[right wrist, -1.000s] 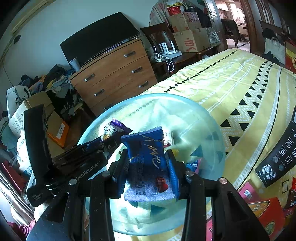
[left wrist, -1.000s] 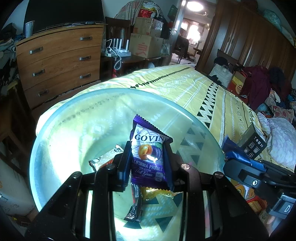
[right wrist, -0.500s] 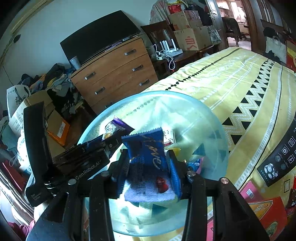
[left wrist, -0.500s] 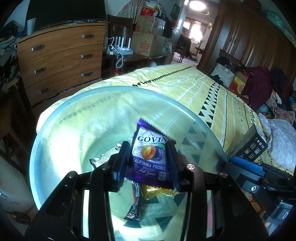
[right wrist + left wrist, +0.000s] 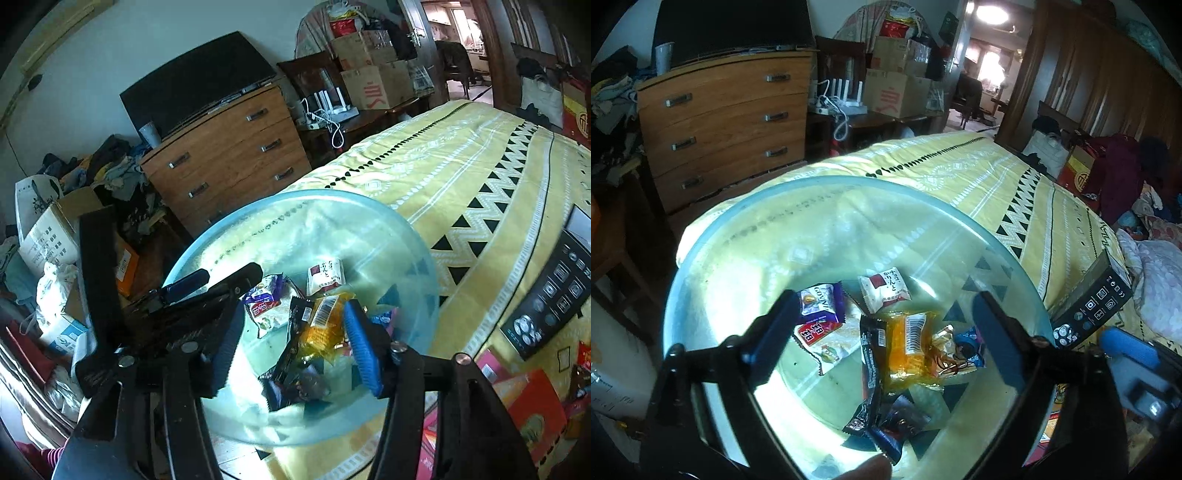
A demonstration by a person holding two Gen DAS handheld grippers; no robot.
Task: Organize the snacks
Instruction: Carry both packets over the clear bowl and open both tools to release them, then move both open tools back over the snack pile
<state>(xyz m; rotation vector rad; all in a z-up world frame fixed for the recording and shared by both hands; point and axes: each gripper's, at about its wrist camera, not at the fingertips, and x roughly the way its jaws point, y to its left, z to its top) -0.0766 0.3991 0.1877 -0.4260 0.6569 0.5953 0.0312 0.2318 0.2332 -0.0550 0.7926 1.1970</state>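
The left claw (image 5: 882,332) hangs over a clear pale-blue glass bowl (image 5: 746,229) with its two dark fingers spread wide and nothing between them; its jaws have just been opening, and the purple foil prune packet (image 5: 822,304) it was clamped on a second ago now lies in the bowl, just beside the left finger. The right claw (image 5: 291,347), seen in its own camera, also has its blue-padded jaws apart and empty; they too have just been opening, and the blue wrapper it held is gone from between them, probably among the dark packets low in the pile. Both releases suggest this round of sorting is done and each claw is free to fetch another snack. The bowl sits at the end of a bed with a yellow patterned cover (image 5: 997,192). Inside it lies a loose heap: a white sachet with a red square (image 5: 884,288), a translucent orange packet with a barcode (image 5: 912,343), a black wrapper (image 5: 871,354), and a red-and-white packet (image 5: 816,339).
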